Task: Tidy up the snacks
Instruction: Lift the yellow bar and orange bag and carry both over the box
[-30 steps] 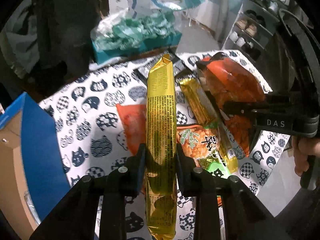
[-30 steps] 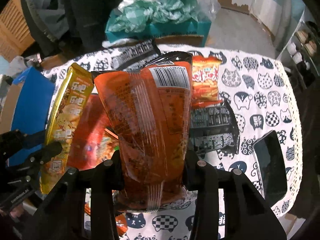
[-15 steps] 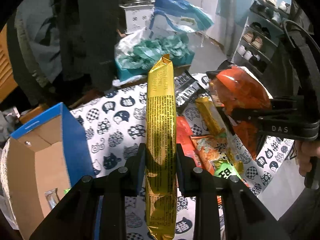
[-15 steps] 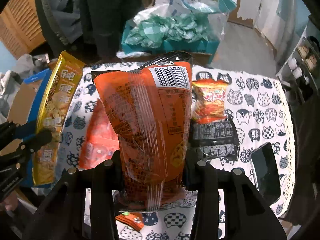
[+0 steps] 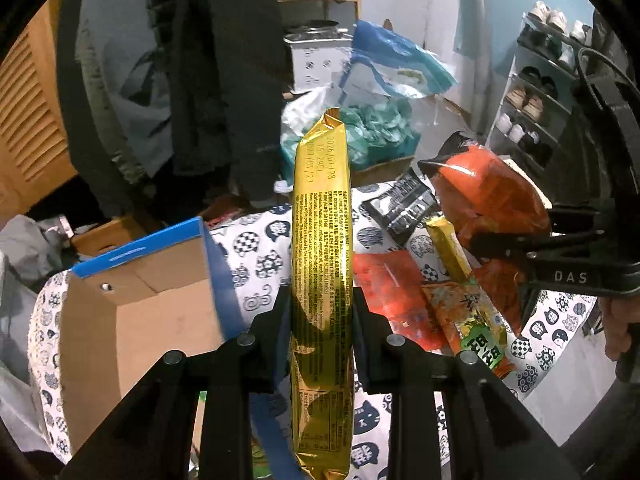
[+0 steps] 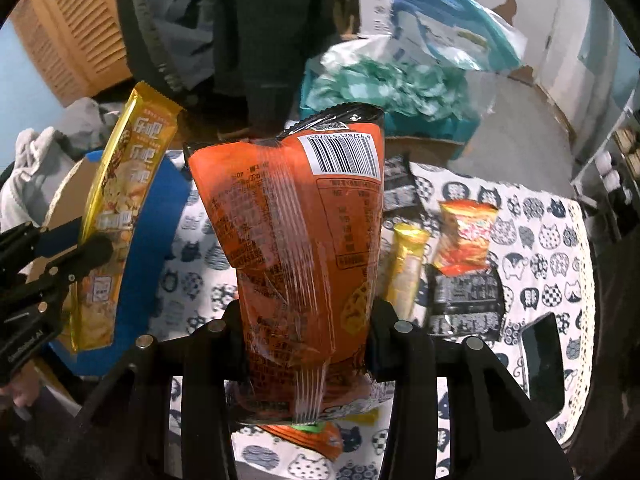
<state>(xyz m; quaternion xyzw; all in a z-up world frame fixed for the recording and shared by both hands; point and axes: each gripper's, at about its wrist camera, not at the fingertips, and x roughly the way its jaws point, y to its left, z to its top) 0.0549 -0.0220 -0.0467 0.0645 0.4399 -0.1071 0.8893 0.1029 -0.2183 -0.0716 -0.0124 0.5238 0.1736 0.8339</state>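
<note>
Looking through the left wrist camera, I have the left gripper (image 5: 321, 312) clenched on a long gold foil snack pack (image 5: 321, 248), held upright off the surface (image 5: 256, 240) with its top pointing away from me. Just to its left stands an open cardboard box with blue outer walls (image 5: 136, 304), at the surface's left edge. I judge that is where the snacks go, though I cannot tell what it holds. Beyond the pack, several snacks lie unsorted towards the right edge: a flat red packet (image 5: 386, 280), a second gold bar (image 5: 448, 252), a black wrapper (image 5: 404, 208) and a green-and-orange bag (image 5: 476, 320).

Through the right wrist camera, the right gripper (image 6: 306, 340) has its fingers (image 6: 380, 336) grasping an orange plastic crisp bag with a barcode (image 6: 304, 240), also lifted clear. Behind it on the surface lie a small orange-red packet (image 6: 468, 236) and another black wrapper (image 6: 466, 300).

So two snacks are in hand and not yet stowed, with at least five left; I judge the job is early.
</note>
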